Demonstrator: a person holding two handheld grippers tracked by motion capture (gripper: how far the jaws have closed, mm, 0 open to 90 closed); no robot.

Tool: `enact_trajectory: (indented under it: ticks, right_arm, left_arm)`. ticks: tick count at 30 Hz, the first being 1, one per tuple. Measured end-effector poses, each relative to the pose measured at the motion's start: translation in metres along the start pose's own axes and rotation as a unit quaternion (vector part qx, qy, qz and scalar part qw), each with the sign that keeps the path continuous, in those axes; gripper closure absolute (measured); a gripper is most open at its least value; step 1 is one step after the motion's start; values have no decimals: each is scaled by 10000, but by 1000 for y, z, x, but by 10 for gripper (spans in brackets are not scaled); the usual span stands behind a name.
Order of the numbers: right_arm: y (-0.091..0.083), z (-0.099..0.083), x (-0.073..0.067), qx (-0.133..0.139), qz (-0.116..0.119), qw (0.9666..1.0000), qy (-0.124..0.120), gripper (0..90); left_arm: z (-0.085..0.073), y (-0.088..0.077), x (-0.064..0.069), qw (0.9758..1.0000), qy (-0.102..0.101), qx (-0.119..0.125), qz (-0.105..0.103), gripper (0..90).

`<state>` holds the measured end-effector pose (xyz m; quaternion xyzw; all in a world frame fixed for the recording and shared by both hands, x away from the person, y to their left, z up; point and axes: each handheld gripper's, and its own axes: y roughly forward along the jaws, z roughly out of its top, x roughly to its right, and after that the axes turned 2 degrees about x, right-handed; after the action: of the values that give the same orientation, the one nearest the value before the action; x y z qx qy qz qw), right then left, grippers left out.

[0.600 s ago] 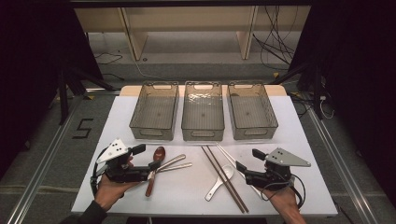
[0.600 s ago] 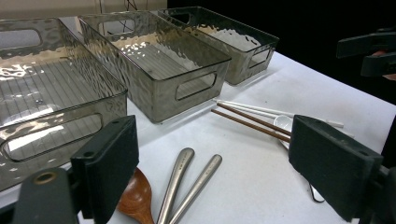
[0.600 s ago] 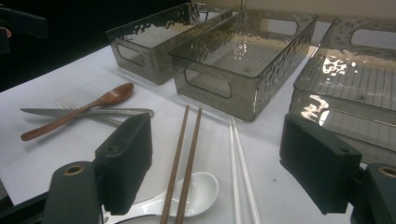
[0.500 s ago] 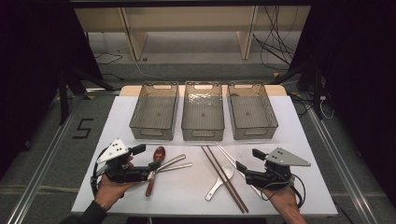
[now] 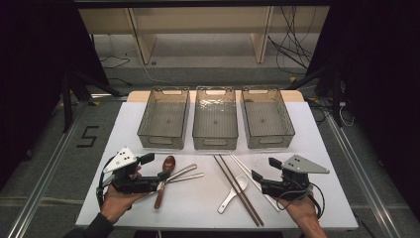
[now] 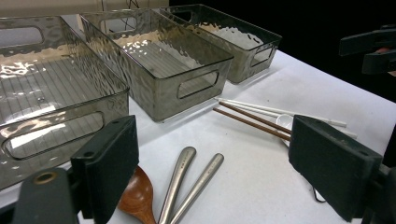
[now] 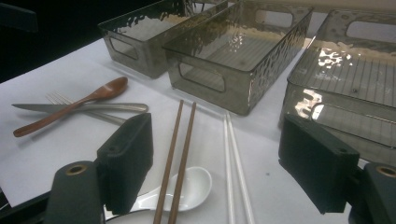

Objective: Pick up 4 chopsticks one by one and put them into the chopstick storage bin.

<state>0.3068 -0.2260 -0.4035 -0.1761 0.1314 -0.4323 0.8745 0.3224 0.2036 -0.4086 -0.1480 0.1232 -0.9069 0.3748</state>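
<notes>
White table set on grey floor; metal rails laid along both sides. Numeral 5 marked on floor. Pale wooden shelving seen behind, cables trailed beneath. Surroundings kept dark.

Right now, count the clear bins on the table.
3, side by side along the far edge: left bin, middle bin, right bin. All look empty.
</notes>
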Motion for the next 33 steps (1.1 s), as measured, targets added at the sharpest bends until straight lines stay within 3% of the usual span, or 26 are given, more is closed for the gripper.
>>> enact_trajectory:
  ticks: [9, 10, 15, 18, 19, 23, 24, 25, 31, 32, 33]
  right_arm:
    - [5, 4, 6, -611, -41, 9981, -39, 293]
    - [8, 5, 8, -819, -50, 9966, -74, 295]
    - [12, 7, 11, -1117, -8, 9936, -163, 352]
    - [18, 6, 9, -1457, 86, 9892, -164, 393]
    - [18, 6, 9, -1457, 86, 9892, -164, 393]
    - [27, 2, 5, -1871, 218, 9820, -153, 443]
    - [32, -2, 3, -2091, 310, 9773, -125, 453]
    - [32, -2, 3, -2091, 310, 9773, -125, 463]
    - [43, -12, -3, -2541, 435, 9661, -134, 554]
    - [46, -15, -4, -2664, 477, 9626, -116, 571]
    - [46, -15, -4, -2664, 477, 9626, -116, 571]
  left_arm:
    - [0, 0, -1, 10000, -19, -16, 19, 155]
    - [0, 0, -1, 10000, -17, -18, 18, 155]
    - [0, 1, -1, 10000, -33, -10, 21, 155]
    - [0, 1, -2, 10000, -40, -12, 23, 155]
    - [0, 1, -2, 10000, -44, -10, 23, 155]
    - [0, 1, -2, 10000, -44, -20, 25, 155]
    - [0, 1, -2, 10000, -39, -25, 26, 155]
    - [0, 1, -2, 10000, -38, -23, 26, 155]
    - [0, 1, -2, 10000, -44, -12, 25, 155]
    - [0, 1, -2, 10000, -45, -9, 22, 155]
    - [0, 1, -2, 10000, -45, -9, 24, 155]
